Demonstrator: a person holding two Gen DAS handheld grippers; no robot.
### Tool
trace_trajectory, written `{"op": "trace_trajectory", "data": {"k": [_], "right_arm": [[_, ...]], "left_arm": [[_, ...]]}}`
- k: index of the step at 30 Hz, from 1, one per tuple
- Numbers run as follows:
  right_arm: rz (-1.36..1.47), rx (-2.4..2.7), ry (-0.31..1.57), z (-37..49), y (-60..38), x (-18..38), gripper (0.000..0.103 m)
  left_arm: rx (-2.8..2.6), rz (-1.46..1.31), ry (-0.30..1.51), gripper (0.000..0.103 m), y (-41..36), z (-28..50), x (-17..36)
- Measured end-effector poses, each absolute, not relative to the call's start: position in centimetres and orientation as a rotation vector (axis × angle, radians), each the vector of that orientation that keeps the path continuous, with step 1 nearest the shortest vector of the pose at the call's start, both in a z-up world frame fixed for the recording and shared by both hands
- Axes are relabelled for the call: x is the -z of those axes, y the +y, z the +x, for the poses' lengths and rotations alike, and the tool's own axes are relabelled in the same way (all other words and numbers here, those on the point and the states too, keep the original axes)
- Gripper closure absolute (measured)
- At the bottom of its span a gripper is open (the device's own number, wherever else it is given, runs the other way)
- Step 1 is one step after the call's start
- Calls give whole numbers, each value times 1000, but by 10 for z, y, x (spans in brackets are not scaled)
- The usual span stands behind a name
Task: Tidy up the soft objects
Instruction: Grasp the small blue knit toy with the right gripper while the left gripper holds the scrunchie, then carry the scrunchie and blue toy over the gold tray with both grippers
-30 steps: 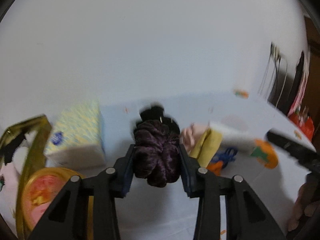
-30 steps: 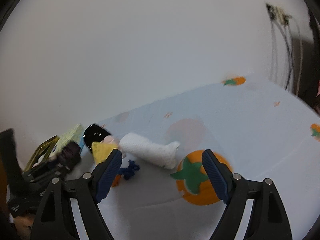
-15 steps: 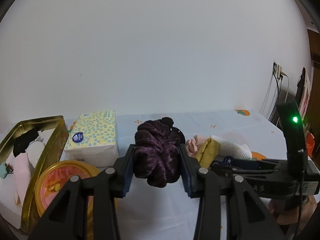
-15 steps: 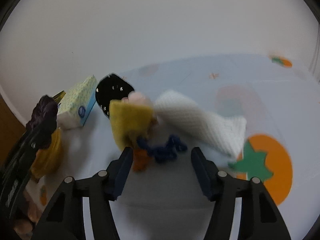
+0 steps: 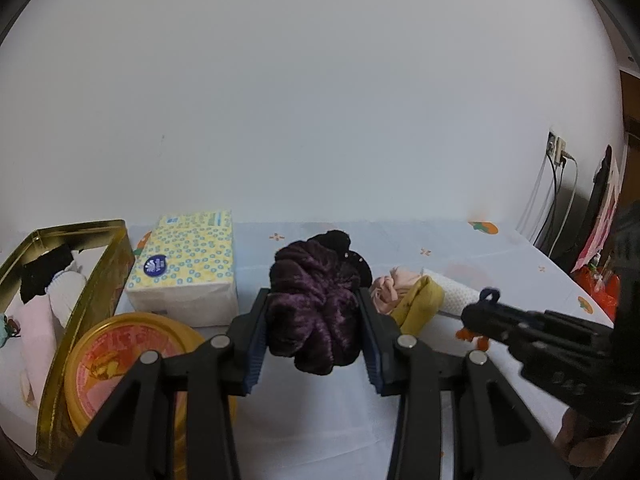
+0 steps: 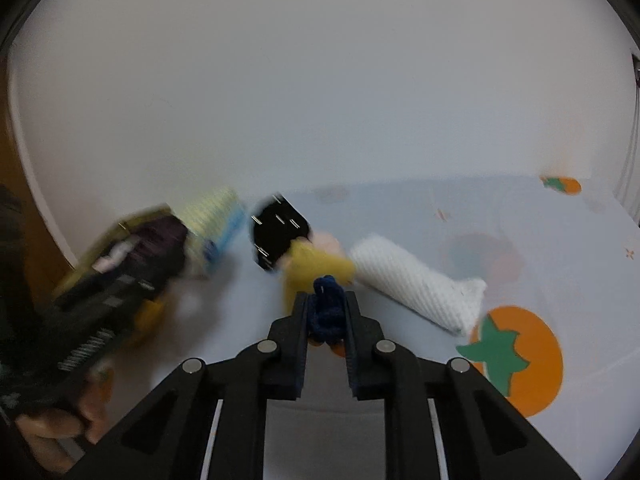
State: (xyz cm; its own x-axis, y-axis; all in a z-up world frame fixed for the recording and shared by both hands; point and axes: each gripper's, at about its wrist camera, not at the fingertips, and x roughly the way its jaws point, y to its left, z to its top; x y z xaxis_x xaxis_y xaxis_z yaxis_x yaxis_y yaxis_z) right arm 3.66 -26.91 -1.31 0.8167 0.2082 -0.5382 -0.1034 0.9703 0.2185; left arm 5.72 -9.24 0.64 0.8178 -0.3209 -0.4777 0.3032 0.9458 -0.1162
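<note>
My left gripper [image 5: 314, 328] is shut on a dark purple velvet scrunchie [image 5: 312, 312] and holds it above the table. My right gripper [image 6: 327, 312] is shut on a small dark blue knitted piece [image 6: 328, 308] just in front of a yellow cloth [image 6: 316, 268]. The right gripper also shows at the right of the left wrist view [image 5: 476, 312]. A pink scrunchie [image 5: 390, 288], the yellow cloth [image 5: 420, 304] and a rolled white towel [image 6: 416, 284] lie together on the table. A black studded piece [image 6: 278, 232] lies behind them.
A gold tin [image 5: 96, 280] with soft items inside stands at the left. Its round lid [image 5: 124, 364] lies in front, next to a tissue pack [image 5: 188, 268]. The tablecloth [image 6: 516, 356] has orange fruit prints. Wall cables [image 5: 560, 184] hang at the right.
My right gripper has moved in on the pile and shut on the dark blue knitted piece. My left gripper still holds the purple scrunchie, almost unmoved.
</note>
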Motion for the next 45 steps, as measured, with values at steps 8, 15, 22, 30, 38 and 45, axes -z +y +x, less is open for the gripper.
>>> {"op": "trace_trajectory", "data": {"k": [8, 15, 22, 30, 38, 45], "right_arm": [[157, -125, 460, 18, -254, 0, 85], [139, -75, 424, 9, -258, -6, 85], [142, -49, 414, 4, -255, -6, 85], [159, -55, 416, -3, -241, -5, 85], [148, -76, 413, -5, -220, -4, 85], [169, -90, 419, -3, -201, -3, 85]], "left_arm": [[353, -32, 498, 63, -85, 51, -8], [367, -32, 495, 63, -75, 44, -8], [370, 1, 476, 63, -72, 36, -10], [379, 27, 461, 63, -65, 28, -12], [384, 47, 419, 63, -55, 18, -18], [368, 56, 371, 63, -34, 10, -27]]}}
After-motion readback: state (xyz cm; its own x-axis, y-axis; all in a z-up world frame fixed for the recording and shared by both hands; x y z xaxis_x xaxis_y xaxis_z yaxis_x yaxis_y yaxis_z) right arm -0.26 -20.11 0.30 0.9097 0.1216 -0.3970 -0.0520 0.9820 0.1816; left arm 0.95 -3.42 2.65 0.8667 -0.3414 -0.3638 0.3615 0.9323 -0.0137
